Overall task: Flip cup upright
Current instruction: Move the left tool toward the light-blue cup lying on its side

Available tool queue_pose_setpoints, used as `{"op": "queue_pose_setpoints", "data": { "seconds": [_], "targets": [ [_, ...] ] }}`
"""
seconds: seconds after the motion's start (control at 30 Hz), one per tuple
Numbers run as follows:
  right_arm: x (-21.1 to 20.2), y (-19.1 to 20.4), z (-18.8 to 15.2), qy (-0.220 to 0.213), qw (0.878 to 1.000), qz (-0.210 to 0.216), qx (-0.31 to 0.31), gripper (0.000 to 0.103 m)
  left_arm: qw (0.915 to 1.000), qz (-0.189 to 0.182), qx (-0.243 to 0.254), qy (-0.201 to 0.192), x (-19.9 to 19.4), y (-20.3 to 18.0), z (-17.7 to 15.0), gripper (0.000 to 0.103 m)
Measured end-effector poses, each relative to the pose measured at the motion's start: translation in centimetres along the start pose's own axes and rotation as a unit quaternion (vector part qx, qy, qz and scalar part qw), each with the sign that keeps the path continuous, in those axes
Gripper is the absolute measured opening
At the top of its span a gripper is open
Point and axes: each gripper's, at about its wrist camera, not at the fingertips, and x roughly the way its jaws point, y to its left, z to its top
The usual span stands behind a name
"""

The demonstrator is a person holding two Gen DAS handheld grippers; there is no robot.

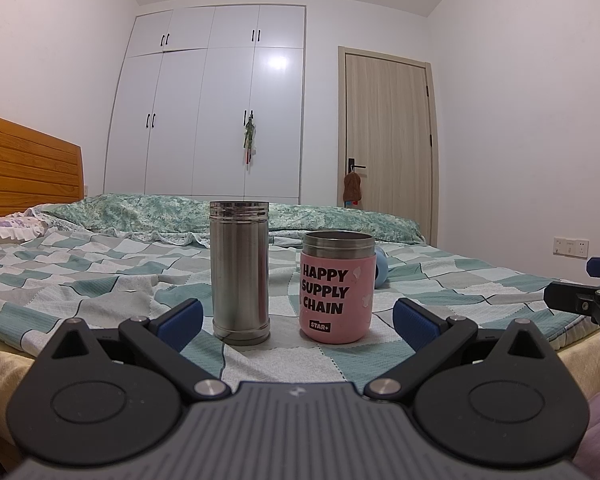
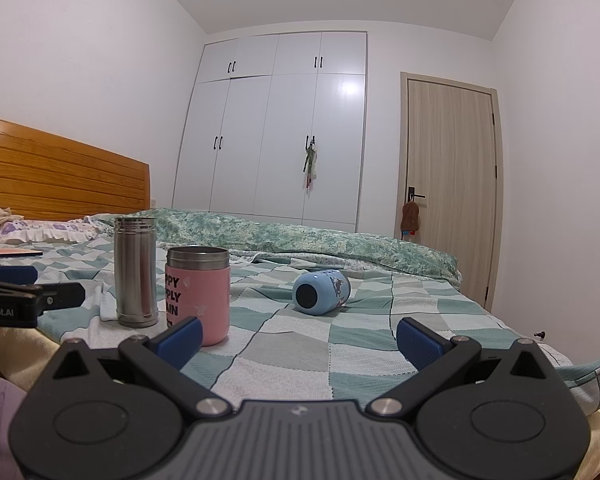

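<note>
A light blue cup [image 2: 321, 292] lies on its side on the checked bedspread, its base toward me in the right wrist view; in the left wrist view only its edge [image 1: 381, 267] shows behind the pink cup. A tall steel cup [image 1: 240, 267] and a pink cup [image 1: 336, 291] lettered "HAPPY SUPPLY CHAIN" stand upright side by side; both show in the right wrist view, steel [image 2: 136, 272] and pink [image 2: 198, 294]. My left gripper [image 1: 298, 320] is open and empty just short of the two upright cups. My right gripper [image 2: 299, 338] is open and empty, well short of the blue cup.
The bed's checked cover [image 2: 340, 344] spreads ahead, with a rolled green quilt [image 2: 300, 236] across the far side and a wooden headboard [image 2: 60, 176] at left. A white wardrobe [image 1: 212, 112] and a wooden door [image 1: 388, 140] stand behind.
</note>
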Motion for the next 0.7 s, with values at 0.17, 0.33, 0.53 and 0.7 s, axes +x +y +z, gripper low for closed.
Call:
{"op": "queue_pose_setpoints", "data": {
  "seconds": [0.17,0.33,0.53,0.7],
  "targets": [
    [0.0,0.0,0.0,0.000,1.000,0.000,0.000,0.103,1.0000,0.000,0.001,0.000,0.0,0.0,0.0,0.103],
    [0.2,-0.5,0.3,0.003,1.000,0.003,0.009,0.103,0.9998,-0.006,0.016,0.012,0.6,-1.1,0.4,0.103],
    [0.2,-2.9,1.3,0.009,1.000,-0.001,0.007,0.103,0.9977,-0.061,0.024,0.015,2.5,-4.3,2.8,0.103],
    [1.0,-7.6,2.6,0.026,1.000,-0.017,0.007,0.103,0.9931,-0.108,0.044,0.010,5.2,-8.5,5.6,0.103]
  ]
}}
